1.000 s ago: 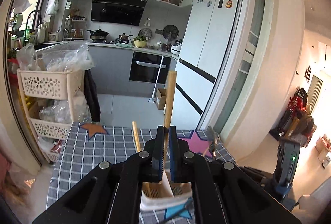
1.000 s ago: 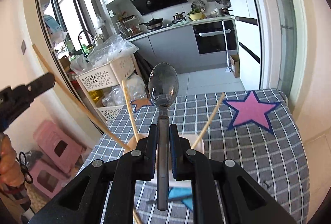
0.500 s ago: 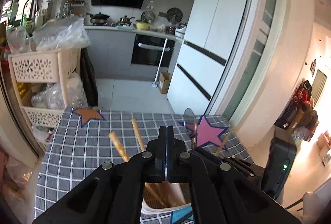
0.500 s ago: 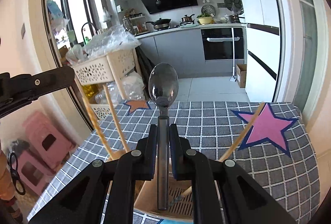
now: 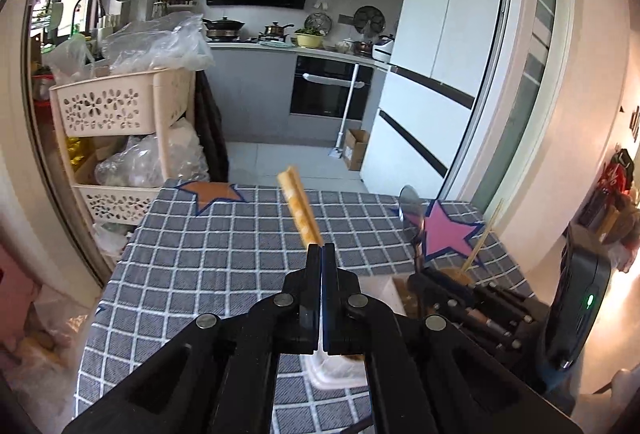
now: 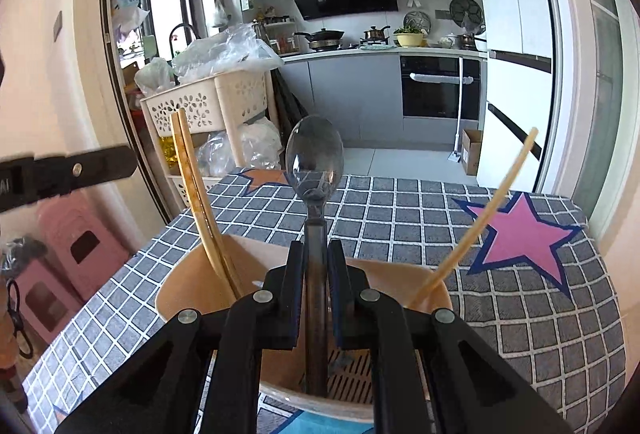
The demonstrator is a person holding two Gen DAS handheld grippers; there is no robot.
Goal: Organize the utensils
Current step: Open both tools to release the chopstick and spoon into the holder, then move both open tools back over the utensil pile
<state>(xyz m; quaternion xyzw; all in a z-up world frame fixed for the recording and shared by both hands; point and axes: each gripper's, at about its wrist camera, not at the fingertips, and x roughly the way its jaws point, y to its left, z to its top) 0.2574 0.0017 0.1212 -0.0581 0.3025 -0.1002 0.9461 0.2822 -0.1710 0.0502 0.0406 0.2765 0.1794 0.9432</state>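
Note:
My right gripper [image 6: 316,250] is shut on the handle of a metal spoon [image 6: 314,157]. The spoon stands upright, bowl up, with its handle end down inside a beige utensil holder [image 6: 192,274] on the checked tablecloth [image 6: 400,209]. A pair of wooden chopsticks [image 6: 188,169] leans in the holder's left side and a single chopstick [image 6: 480,218] in its right side. My left gripper [image 5: 321,254] is shut with nothing between its jaws, just above the holder [image 5: 340,374]. The chopstick pair [image 5: 298,205] pokes up right behind its tip. The right gripper [image 5: 424,274] and spoon [image 5: 410,207] show to its right.
A beige basket rack [image 5: 120,105] full of plastic bags stands off the table's far left corner, with pink stools [image 6: 60,258] on the floor nearby. A black device [image 5: 580,314] with a green light sits at the right. Orange [image 5: 212,193] and pink [image 6: 520,238] stars mark the cloth.
The left gripper let go of the wooden chopstick, which now rests in the holder, and its jaws shut. Both grippers sank towards the table, and the spoon's handle went down into the holder.

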